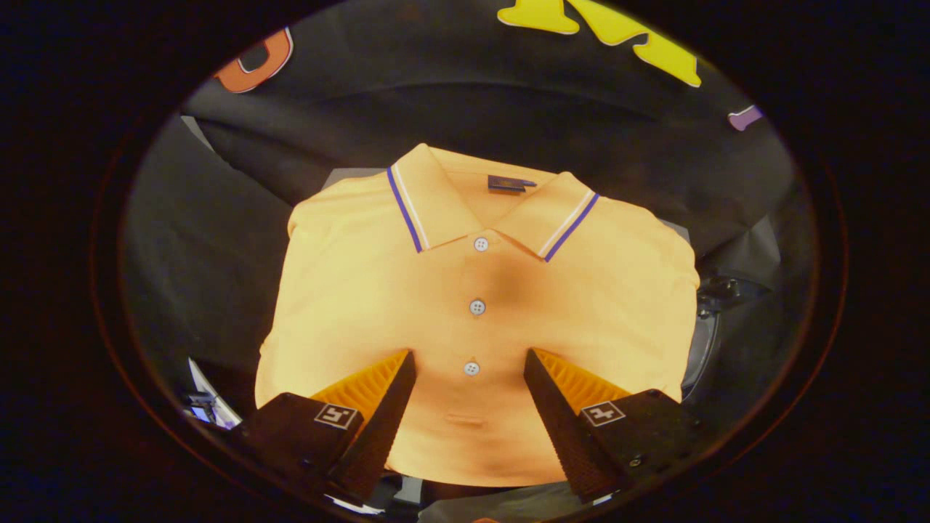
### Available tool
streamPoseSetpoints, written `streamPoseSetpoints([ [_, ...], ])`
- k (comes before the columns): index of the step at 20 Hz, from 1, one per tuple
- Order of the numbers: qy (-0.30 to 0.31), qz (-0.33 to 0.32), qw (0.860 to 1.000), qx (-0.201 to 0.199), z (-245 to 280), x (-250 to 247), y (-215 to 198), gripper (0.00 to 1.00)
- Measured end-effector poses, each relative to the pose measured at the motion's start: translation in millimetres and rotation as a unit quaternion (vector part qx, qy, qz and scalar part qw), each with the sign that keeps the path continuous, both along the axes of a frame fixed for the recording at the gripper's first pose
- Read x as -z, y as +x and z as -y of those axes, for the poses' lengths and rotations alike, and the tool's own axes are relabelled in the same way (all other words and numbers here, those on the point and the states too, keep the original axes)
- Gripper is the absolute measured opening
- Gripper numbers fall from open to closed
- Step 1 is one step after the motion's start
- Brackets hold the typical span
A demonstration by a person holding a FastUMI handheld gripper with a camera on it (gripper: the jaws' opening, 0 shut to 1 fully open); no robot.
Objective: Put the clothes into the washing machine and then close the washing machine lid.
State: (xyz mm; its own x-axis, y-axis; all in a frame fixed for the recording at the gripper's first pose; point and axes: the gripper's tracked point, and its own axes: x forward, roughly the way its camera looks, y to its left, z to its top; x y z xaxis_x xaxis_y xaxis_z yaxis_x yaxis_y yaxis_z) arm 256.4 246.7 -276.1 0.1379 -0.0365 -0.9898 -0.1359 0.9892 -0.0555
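Between the parted tongs [470, 359], a folded orange polo shirt [472, 290] (neck label [507, 184] unreadable)

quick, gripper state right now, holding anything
Gripper: open, fingers spread over the folded shirt with its placket between them, holding nothing.
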Motion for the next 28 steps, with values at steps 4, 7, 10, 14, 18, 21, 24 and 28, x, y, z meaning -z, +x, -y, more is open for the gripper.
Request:
streamPoseSetpoints([
  [4, -0.007, 0.021, 1.000, -0.022, -2.6, 1.0, -2.7, 0.94],
  [7, -0.003, 0.025, 1.000, -0.015, 0.7, 1.0, -1.5, 0.91],
  [10, -0.001, 0.037, 0.999, -0.034, -0.4, 1.3, -1.9, 0.77],
  [14, 0.008, 0.055, 0.998, -0.035, 0.8, 1.6, -2.3, 0.53],
  [18, 0.025, 0.062, 0.997, -0.036, 9.2, 1.5, 0.9, 0.33],
  [21, 0.051, 0.062, 0.996, -0.026, 13.0, -0.7, 1.8, 0.21],
  [24, 0.079, 0.057, 0.995, -0.002, 14.1, -2.4, 2.6, 0.13],
  [28, 0.126, 0.062, 0.990, 0.027, 13.5, -13.3, 2.8, 0.10],
])
